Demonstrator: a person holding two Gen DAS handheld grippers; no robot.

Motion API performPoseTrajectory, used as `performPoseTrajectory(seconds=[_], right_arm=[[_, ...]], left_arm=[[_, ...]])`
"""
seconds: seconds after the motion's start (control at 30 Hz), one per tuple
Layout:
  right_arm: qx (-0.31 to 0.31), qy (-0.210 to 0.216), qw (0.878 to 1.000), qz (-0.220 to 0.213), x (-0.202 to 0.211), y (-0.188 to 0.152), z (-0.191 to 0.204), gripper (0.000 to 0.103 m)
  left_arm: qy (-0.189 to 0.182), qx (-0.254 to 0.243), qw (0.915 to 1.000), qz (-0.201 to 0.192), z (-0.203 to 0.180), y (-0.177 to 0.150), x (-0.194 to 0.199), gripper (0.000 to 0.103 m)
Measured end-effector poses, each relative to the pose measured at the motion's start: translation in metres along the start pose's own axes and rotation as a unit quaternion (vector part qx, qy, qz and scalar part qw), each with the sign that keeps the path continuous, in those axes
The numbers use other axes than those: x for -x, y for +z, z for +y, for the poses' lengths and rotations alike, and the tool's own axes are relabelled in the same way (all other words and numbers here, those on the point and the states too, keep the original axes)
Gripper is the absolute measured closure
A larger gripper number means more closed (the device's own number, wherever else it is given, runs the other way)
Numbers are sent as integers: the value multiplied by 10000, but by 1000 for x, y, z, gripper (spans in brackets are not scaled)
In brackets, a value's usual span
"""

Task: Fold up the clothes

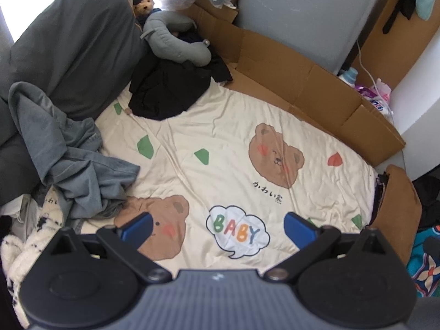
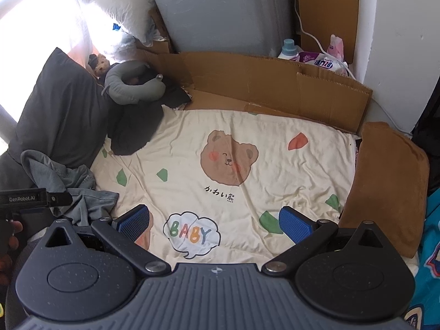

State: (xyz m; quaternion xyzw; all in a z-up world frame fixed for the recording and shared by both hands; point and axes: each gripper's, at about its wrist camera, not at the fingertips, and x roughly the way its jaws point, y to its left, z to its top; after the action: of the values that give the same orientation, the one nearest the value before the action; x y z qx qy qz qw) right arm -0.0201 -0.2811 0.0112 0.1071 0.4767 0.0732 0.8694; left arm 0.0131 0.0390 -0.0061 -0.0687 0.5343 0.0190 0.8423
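Both grippers, the left gripper (image 1: 217, 227) and the right gripper (image 2: 213, 221), are held wide apart with nothing between them, above the bear blanket (image 1: 233, 148). A crumpled grey garment (image 1: 79, 165) is seen at the blanket's left edge, and black clothes (image 1: 167, 93) are piled farther back.

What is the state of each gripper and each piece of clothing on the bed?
Left gripper: open, holding nothing.
Right gripper: open, holding nothing.
Grey-blue crumpled garment: unfolded, in a heap.
Black garment: unfolded, bunched up.
Cream bear-print sheet: spread flat, lightly wrinkled.
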Motion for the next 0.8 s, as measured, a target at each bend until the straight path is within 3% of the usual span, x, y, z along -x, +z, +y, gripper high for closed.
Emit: performPoseTrajectory(seconds=[0.27,0.53,0.8], right_arm=[[57,43,9995,-318,6,7,5,0],[97,87,9985,-531,5,17,16,0],[141,229,9972,-699,-11,24,32,0]], left_arm=[[-101,-114,9998,-96,11,9,0,1],[163,-188,9993,-286,33,17,1,9],[454,125,9984,-307,65,25,-6,5]])
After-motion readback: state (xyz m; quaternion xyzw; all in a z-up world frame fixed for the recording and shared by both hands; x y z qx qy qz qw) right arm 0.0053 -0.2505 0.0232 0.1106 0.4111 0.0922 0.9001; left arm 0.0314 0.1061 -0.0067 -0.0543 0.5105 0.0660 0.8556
